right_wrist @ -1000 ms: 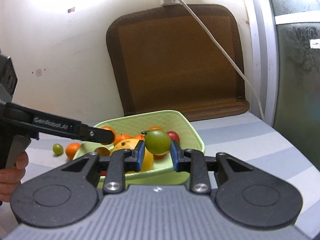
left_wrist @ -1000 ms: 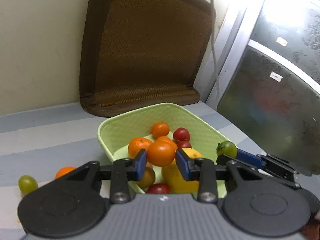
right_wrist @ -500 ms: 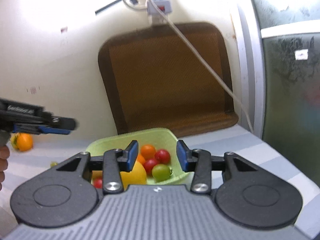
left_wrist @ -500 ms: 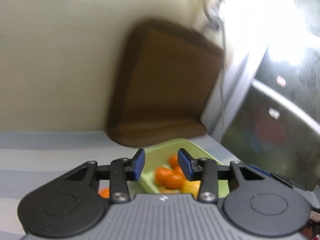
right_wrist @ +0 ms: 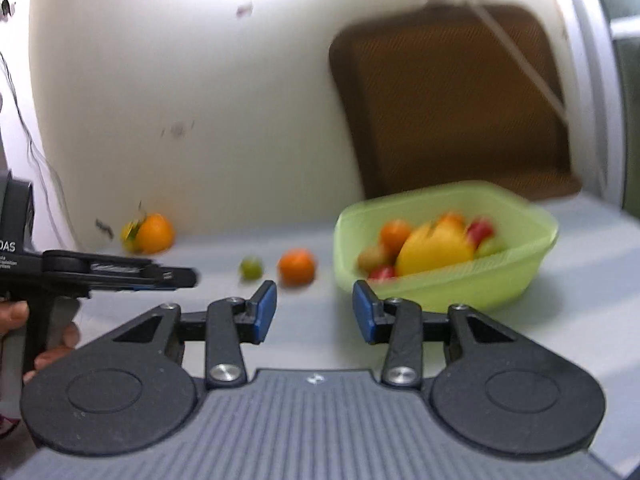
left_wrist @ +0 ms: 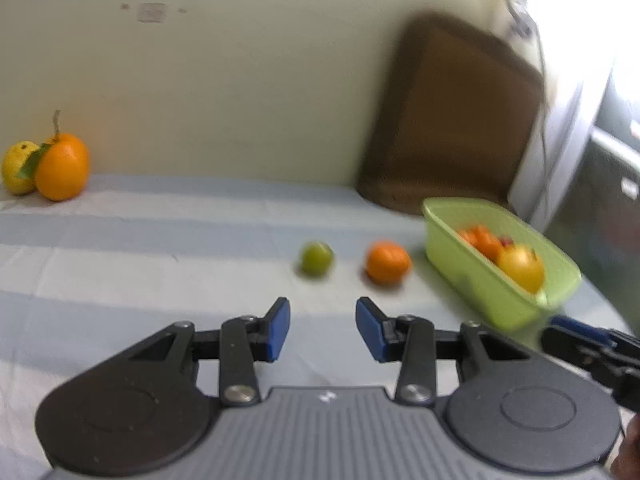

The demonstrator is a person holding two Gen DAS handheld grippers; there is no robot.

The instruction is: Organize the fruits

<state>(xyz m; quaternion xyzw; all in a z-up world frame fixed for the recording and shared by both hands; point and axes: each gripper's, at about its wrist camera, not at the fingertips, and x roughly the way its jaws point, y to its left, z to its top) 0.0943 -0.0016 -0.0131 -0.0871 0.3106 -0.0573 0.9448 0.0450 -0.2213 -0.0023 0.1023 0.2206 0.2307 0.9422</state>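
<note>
1. The striped table (left_wrist: 120, 240) carried everything; a brown mat (left_wrist: 452, 120) leaned on the wall behind it.
2. The green basket (left_wrist: 480, 280) stood at the right, already holding mixed fruit.
3. The left gripper (left_wrist: 323, 328) had its jaws spread with nothing between them; the right gripper (right_wrist: 314, 316) likewise stood parted and empty.
4. A large orange (left_wrist: 62, 168) and a yellow-green fruit (left_wrist: 16, 168) sat touching, far left by the wall, well apart from both grippers.
5. A small orange (left_wrist: 388, 262) lay loose just beside the basket, ahead and slightly right of the left jaws.
6. A green fruit (left_wrist: 316, 258), roundish with no clear long axis, lay almost straight ahead of the left jaws; the left hand appeared the nearer.
</note>
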